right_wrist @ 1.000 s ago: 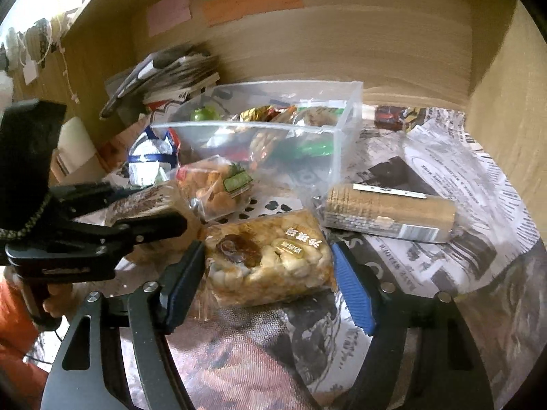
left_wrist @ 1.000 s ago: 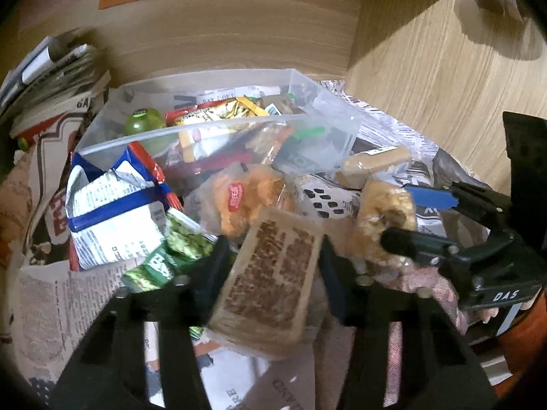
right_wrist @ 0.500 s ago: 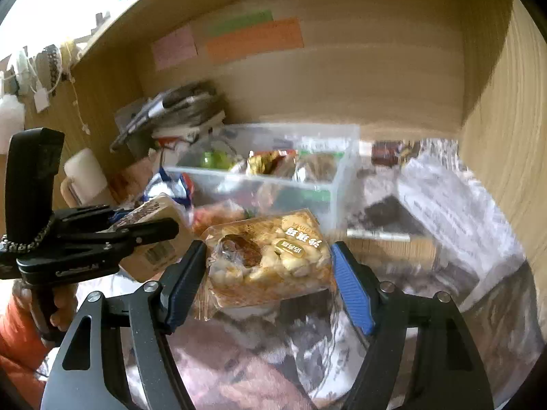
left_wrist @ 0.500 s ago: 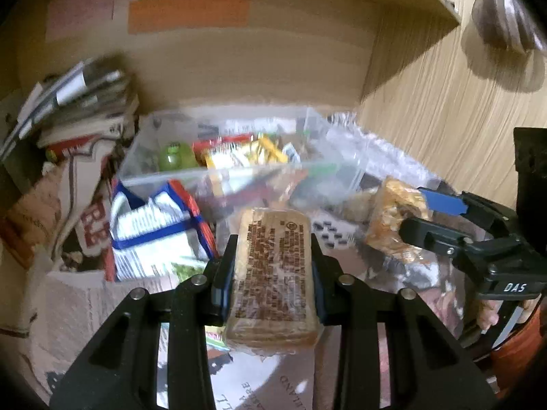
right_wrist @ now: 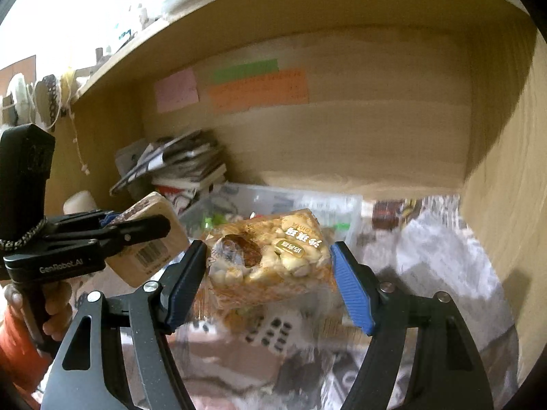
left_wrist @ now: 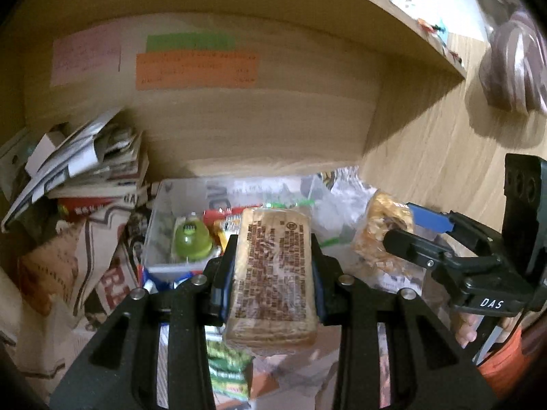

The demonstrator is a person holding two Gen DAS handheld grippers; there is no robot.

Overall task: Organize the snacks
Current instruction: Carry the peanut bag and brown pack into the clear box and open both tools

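My left gripper is shut on a tan wrapped biscuit bar with brown print, held in the air in front of a clear plastic bin of snacks. From the right wrist view the same biscuit bar sits in the left gripper at the left. My right gripper is shut on a clear packet of pale nutty snack, lifted above the newspaper-covered shelf. The left wrist view shows that packet in the right gripper at the right.
The bin holds a green jelly cup and several bright wrappers. A pile of papers and books lies at the back left. Wooden walls close the shelf at back and right. A green snack pack lies below the left gripper.
Both grippers have risen off the shelf with their snacks. The left jaws closed tight on the biscuit bar. The bin and loose snacks now sit lower and farther in both views.
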